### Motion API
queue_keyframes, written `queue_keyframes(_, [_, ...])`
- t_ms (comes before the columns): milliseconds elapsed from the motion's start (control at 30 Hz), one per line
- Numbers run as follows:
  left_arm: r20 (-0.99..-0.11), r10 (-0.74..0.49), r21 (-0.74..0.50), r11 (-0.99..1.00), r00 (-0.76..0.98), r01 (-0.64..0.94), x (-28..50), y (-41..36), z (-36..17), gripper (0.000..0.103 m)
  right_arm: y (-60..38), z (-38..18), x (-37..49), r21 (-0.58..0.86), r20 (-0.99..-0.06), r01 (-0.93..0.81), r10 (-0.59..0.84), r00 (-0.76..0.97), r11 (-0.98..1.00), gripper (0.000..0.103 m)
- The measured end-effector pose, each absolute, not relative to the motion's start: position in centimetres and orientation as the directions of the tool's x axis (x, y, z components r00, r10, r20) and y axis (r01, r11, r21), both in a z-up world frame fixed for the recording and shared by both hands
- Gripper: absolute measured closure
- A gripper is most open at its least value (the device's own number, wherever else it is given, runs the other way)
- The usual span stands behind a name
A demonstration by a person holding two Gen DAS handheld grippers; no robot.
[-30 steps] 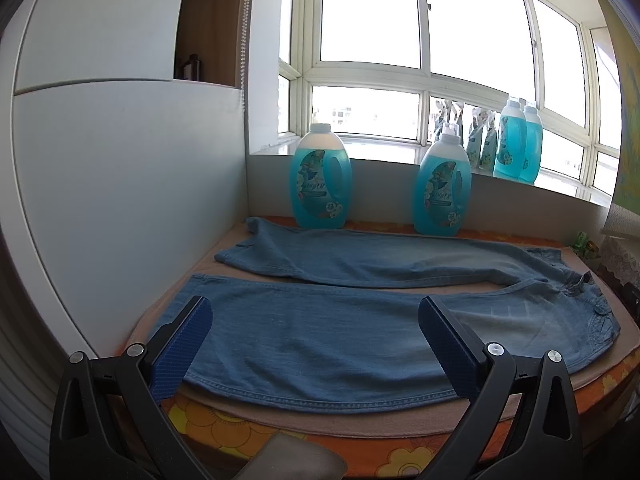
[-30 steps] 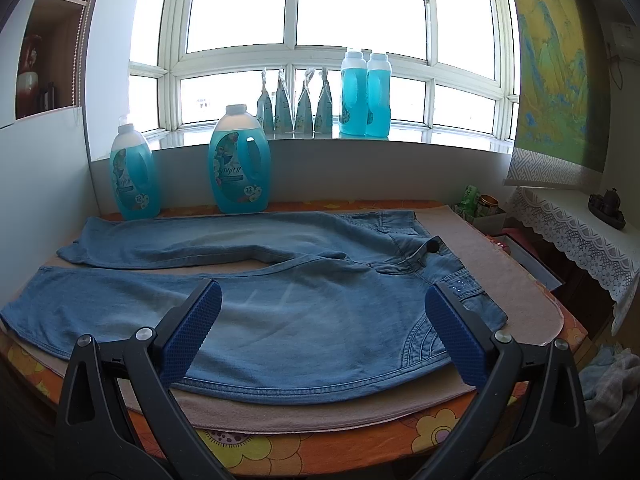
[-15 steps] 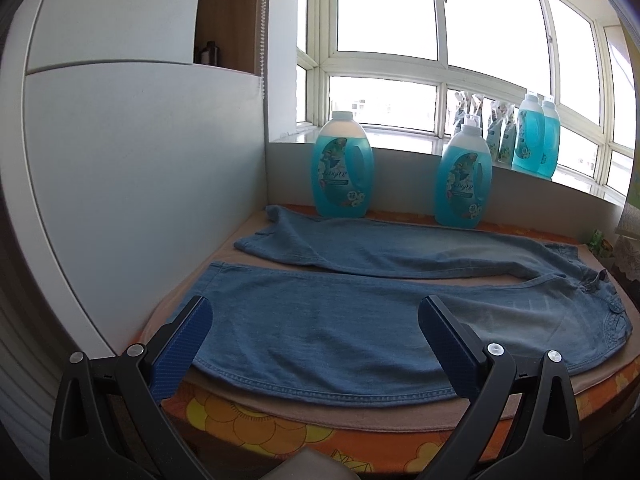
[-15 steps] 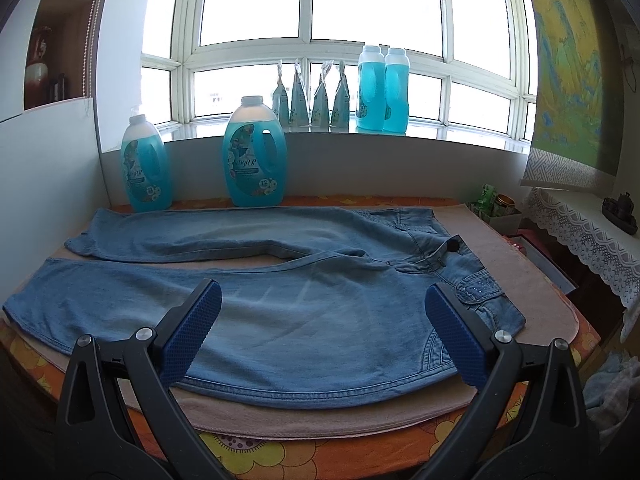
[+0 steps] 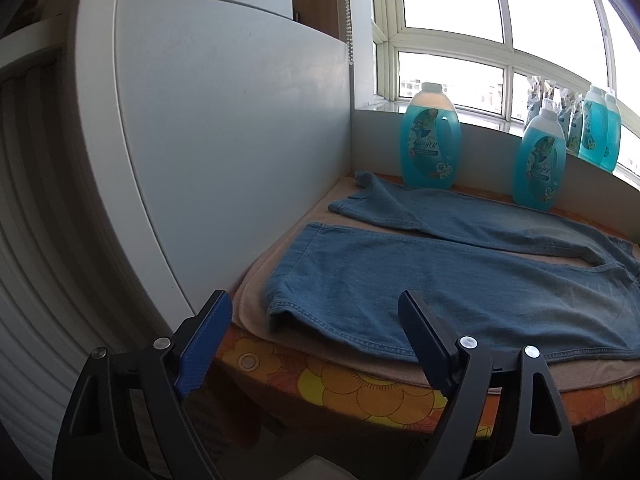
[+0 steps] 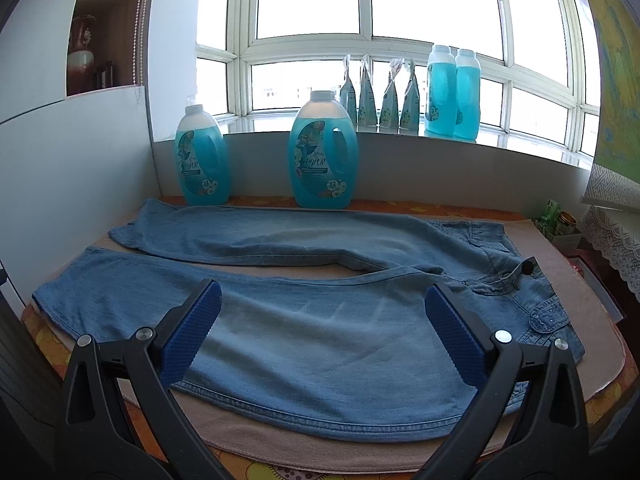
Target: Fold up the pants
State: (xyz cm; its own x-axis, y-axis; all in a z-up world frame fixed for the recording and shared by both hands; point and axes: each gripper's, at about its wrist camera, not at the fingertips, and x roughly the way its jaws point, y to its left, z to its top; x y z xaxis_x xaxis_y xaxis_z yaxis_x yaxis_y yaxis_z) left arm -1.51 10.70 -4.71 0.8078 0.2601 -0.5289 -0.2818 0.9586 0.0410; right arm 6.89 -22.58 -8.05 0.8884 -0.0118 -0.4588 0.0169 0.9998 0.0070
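The blue pants (image 6: 304, 320) lie flat on a tan mat (image 6: 568, 276), legs spread apart, not folded yet. The left gripper (image 5: 316, 340) has just been closing a bit, but nothing is between its jaws; it sits near the hem of the closer leg. The right gripper (image 6: 322, 330) is wide open over the hip part, holding nothing. I think each should pinch the near edge (both layers!) and lift together. The table (image 5: 360, 396) has an orange flower cloth. Blue soap bottles (image 6: 323, 152) stand by the bright window (image 6: 312, 0).
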Motion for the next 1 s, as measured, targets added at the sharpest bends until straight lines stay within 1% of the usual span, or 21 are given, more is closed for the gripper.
queue_keyframes(33, [-0.533,0.262,0.042,0.958,0.804,-0.285,-1.6,11.2,-4.8,0.022,-22.3,-8.1,7.2,0.011,-0.462,0.003,0.003,0.887,1.000,0.000])
queue_keyframes(67, [-0.537,0.265,0.045,0.957,0.801,-0.287,-1.8,11.6,-4.9,0.027,-22.0,-8.1,7.4,0.014,-0.463,-0.009,0.014,0.886,1.000,0.000])
queue_keyframes(167, [-0.544,0.279,0.063,0.954,0.791,-0.293,-1.6,12.5,-5.1,0.034,-21.1,-7.9,8.2,0.000,-0.460,-0.032,0.028,0.887,0.999,0.000])
queue_keyframes(233, [-0.549,0.265,0.056,0.958,0.793,-0.281,-1.6,13.0,-5.2,0.038,-20.5,-7.8,8.7,-0.012,-0.459,-0.046,0.035,0.888,0.999,0.000])
queue_keyframes(300, [-0.569,0.232,0.024,0.964,0.789,-0.266,-1.3,13.5,-5.7,0.046,-19.9,-7.8,9.2,-0.014,-0.465,-0.076,0.061,0.883,0.997,0.000])
queue_keyframes(333, [-0.579,0.211,0.002,0.966,0.788,-0.257,-1.2,13.7,-6.0,0.053,-19.5,-7.8,9.4,-0.015,-0.469,-0.092,0.074,0.880,0.996,0.000])
queue_keyframes(367, [-0.589,0.193,-0.019,0.967,0.784,-0.253,-1.0,13.9,-6.4,0.057,-19.0,-7.9,9.7,-0.017,-0.475,-0.110,0.089,0.876,0.994,0.000])
queue_keyframes(400, [-0.599,0.177,-0.038,0.968,0.781,-0.249,-0.8,14.1,-6.9,0.058,-18.6,-8.0,10.1,-0.019,-0.481,-0.127,0.102,0.871,0.992,0.000])
queue_keyframes(467, [-0.622,0.145,-0.077,0.967,0.770,-0.245,-0.3,14.5,-7.8,0.066,-17.9,-8.3,10.7,-0.014,-0.495,-0.160,0.132,0.859,0.987,0.000])
queue_keyframes(567, [-0.642,0.120,-0.097,0.967,0.757,-0.235,0.4,14.5,-8.7,0.069,-17.3,-8.8,12.0,-0.002,-0.512,-0.185,0.157,0.845,0.983,0.000])
queue_keyframes(633, [-0.637,0.119,-0.080,0.973,0.761,-0.219,0.9,14.2,-8.6,0.069,-17.0,-9.0,12.9,-0.002,-0.524,-0.196,0.166,0.836,0.981,0.005])
queue_keyframes(733, [-0.627,0.105,-0.062,0.981,0.772,-0.183,2.3,13.7,-7.8,0.070,-16.7,-8.9,14.7,-0.001,-0.538,-0.223,0.187,0.822,0.975,0.009])
queue_keyframes(800, [-0.621,0.103,-0.039,0.986,0.777,-0.163,4.1,13.5,-7.2,0.069,-16.6,-8.7,16.1,-0.001,-0.541,-0.230,0.193,0.818,0.973,0.009])
queue_keyframes(900, [-0.611,0.106,0.000,0.991,0.785,-0.133,7.3,12.8,-6.2,0.069,-16.6,-8.2,18.5,0.000,-0.551,-0.246,0.205,0.809,0.969,0.016])
queue_keyframes(1000, [-0.609,0.090,0.019,0.995,0.788,-0.099,11.0,12.1,-5.6,0.069,-16.5,-7.9,21.1,0.002,-0.561,-0.258,0.215,0.799,0.966,0.016])
